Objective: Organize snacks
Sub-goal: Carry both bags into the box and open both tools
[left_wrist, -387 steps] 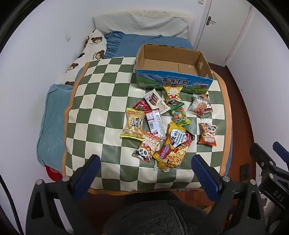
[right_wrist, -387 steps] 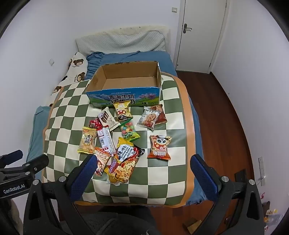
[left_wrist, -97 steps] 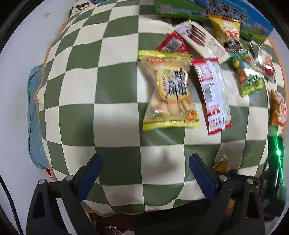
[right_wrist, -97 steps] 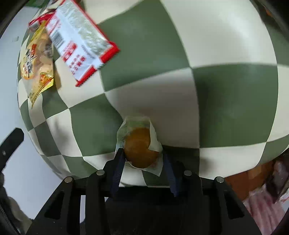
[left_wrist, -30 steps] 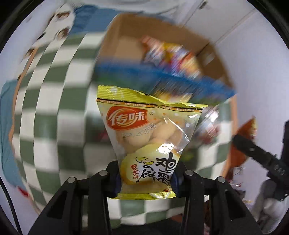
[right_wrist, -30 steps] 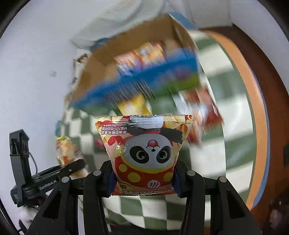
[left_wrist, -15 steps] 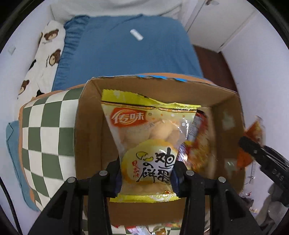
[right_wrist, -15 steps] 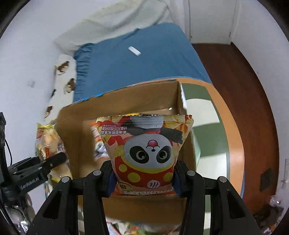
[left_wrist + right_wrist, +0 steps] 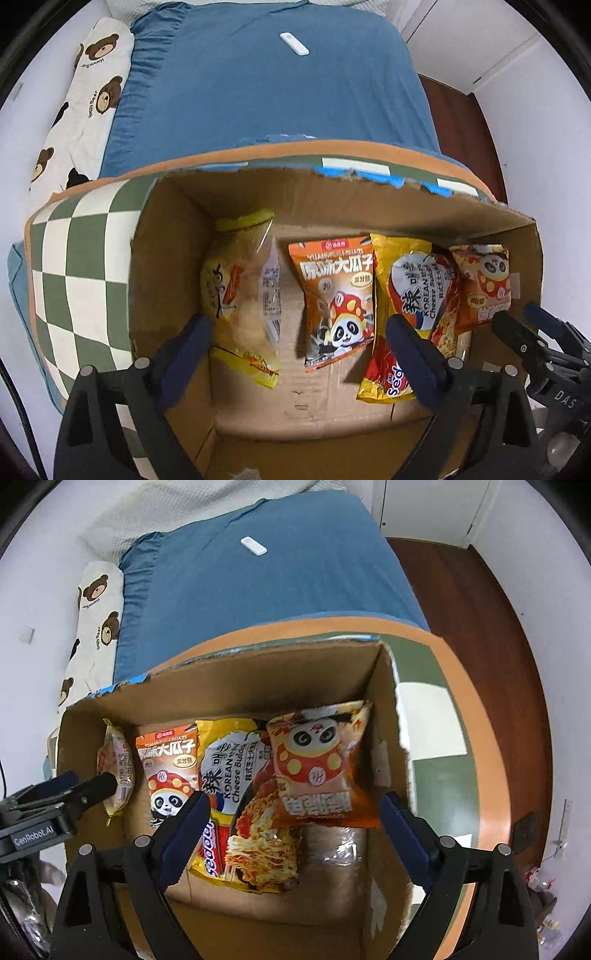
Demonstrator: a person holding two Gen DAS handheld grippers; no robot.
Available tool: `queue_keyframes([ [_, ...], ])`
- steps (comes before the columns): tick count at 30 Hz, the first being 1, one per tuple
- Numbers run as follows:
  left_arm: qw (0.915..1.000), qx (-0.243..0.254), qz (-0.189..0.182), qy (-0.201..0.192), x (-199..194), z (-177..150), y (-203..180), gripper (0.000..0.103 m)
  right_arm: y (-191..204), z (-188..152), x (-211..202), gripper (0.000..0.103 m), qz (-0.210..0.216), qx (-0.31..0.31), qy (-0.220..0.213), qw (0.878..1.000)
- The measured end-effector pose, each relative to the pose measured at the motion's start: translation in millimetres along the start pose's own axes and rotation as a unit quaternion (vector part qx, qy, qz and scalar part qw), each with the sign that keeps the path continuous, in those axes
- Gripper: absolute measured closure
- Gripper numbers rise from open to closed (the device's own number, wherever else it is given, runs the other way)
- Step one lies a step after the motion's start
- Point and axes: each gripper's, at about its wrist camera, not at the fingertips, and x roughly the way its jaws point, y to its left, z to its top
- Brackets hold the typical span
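Snack bag reads "KOREAN Cheese Buldak".

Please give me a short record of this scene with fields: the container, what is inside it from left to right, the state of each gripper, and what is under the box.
container: open cardboard box
inside, left to right: yellow snack bag; orange panda seed bag; Korean cheese noodle pack; red-orange panda snack bag, lying partly over the noodle pack
left gripper: open, holds nothing, above the box
right gripper: open, holds nothing, above the box
under the box: green and cream checkered mat
beyond: blue bedsheet; bear-print pillow
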Motion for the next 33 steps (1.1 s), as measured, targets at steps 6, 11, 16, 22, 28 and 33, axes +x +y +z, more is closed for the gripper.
queue_keyframes([
  [6,0.9999,-0.012,0.003,0.004,5.2,-17.2,3.7,0.006,7.9,-17.0,6.6,0.008,-0.001,-0.006,-0.001,1.000],
  [11,0.9998,-0.005,0.009,-0.018,-2.2,-39.1,4.2,0.006,11.7,-36.8,4.6,0.008,-0.005,-0.015,-0.008,1.000],
  [16,0.9987,0.009,0.014,-0.048,-21.0,-63.1,-0.3,0.006,16.7,-58.9,-6.7,0.008,-0.001,-0.026,-0.028,0.999],
  [22,0.9959,0.021,0.005,-0.088,-52.8,-98.9,-0.4,0.006,17.6,-88.4,-35.8,0.008,0.008,-0.033,-0.066,0.997],
  [28,0.9881,0.032,0.011,-0.150,-92.4,-135.2,-5.1,0.006,22.0,-119.0,-74.8,0.008,0.001,-0.047,-0.120,0.992],
  [33,0.9800,0.043,0.018,-0.194,-121.0,-166.8,-9.1,0.006,25.0,-152.1,-107.9,0.008,-0.004,-0.055,-0.165,0.985],
])
